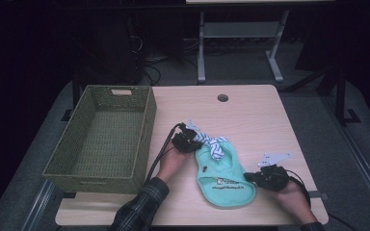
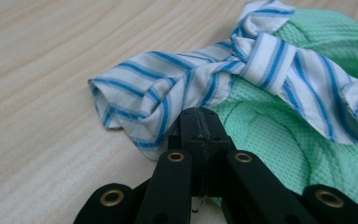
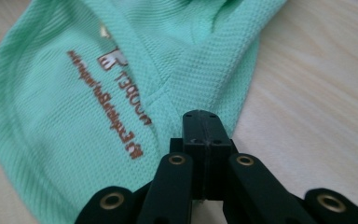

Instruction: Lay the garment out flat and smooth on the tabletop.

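The left gripper point(image 2: 200, 122) is clenched, jaws pressed flat together at the near edge of the blue-striped white cloth point(image 2: 242, 70), where that cloth meets the mint-green garment point(image 2: 279, 140); whether a fold is pinched between the tips cannot be told from the left gripper view; the right gripper point(image 3: 200, 122) is likewise clenched, its tips at the hem of the garment point(image 3: 98, 93) beside the brown lettering, and whether they pinch the fabric cannot be told; in the high view the left gripper point(image 1: 187, 138) sits at the garment's far end, by the knotted striped cloth point(image 1: 213, 145), and the right gripper point(image 1: 256, 178) at its near right edge; the garment point(image 1: 224, 175) lies flat on the wooden table point(image 1: 260, 115), long axis running from the striped end, farther from the person, down and slightly right to the rounded lettered end nearest the person; a green woven basket point(image 1: 144, 139) stands well to its left.
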Tool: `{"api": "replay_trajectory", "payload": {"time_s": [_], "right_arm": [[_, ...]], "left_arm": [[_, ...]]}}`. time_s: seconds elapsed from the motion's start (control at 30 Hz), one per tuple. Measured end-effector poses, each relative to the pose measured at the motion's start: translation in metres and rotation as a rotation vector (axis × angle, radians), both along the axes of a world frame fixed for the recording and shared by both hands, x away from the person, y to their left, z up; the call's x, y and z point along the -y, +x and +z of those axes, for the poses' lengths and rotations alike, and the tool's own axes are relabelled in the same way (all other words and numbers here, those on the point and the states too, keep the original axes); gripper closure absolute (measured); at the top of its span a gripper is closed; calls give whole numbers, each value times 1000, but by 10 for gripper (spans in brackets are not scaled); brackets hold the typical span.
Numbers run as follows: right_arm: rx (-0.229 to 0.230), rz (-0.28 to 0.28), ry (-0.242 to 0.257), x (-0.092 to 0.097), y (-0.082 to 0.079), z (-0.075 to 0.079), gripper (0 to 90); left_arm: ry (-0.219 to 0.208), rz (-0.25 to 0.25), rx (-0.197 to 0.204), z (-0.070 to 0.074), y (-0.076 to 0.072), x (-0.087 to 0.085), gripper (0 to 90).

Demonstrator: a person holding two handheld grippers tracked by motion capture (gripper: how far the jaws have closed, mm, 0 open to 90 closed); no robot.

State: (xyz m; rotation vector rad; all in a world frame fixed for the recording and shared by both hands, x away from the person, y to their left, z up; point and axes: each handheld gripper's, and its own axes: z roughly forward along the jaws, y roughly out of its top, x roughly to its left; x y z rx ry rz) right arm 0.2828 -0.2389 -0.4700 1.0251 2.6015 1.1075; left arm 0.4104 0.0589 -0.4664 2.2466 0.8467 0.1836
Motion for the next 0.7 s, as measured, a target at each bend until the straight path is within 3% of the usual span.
{"api": "replay_trajectory", "payload": {"time_s": [0.23, 0.33, 0.57, 0.7], "right_arm": [[3, 49, 0, -9, -15, 0, 900], [2, 54, -4, -10, -13, 1, 900], [39, 28, 33, -10, 4, 12, 900], [65, 5, 44, -11, 23, 19, 900]], "left_arm": [[-3, 3, -6, 0, 6, 4, 897], [-18, -6, -12, 1, 4, 3, 896], [-25, -43, 7, 19, -16, -6, 882], [-14, -77, 18, 30, -39, -12, 882]]}}
